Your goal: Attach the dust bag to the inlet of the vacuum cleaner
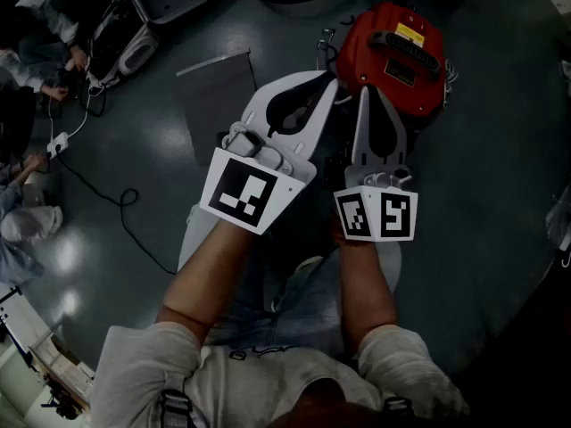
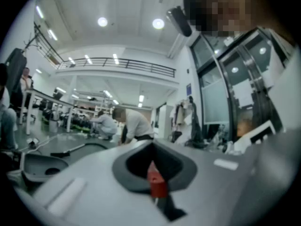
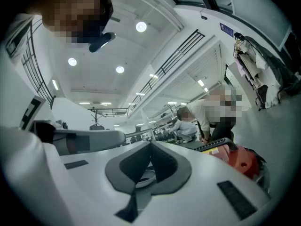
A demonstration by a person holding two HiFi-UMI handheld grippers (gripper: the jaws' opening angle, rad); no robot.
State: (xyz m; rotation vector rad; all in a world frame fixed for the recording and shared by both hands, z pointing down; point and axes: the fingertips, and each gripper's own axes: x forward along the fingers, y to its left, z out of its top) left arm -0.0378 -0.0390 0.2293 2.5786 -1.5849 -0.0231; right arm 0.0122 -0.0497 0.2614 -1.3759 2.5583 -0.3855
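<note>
Both left gripper (image 1: pixel 332 83) and right gripper (image 1: pixel 363 94) shut, empty. Risk: closed tips knocking the red vacuum cleaner (image 1: pixel 393 56), upper centre.

l tongs (image 1: pixel 330 84) & r tongs (image 1: pixel 364 96) both closed, level, side by side.

The vacuum cleaner (image 1: pixel 379 65) at twelve o'clock is red with a black handle (image 1: pixel 403 48) and yellow label (image 1: pixel 409 33); the left gripper (image 1: pixel 328 86) and right gripper (image 1: pixel 364 94) are white, their cubes (image 1: pixel 243 190) patterned in black-and-white squares.
</note>
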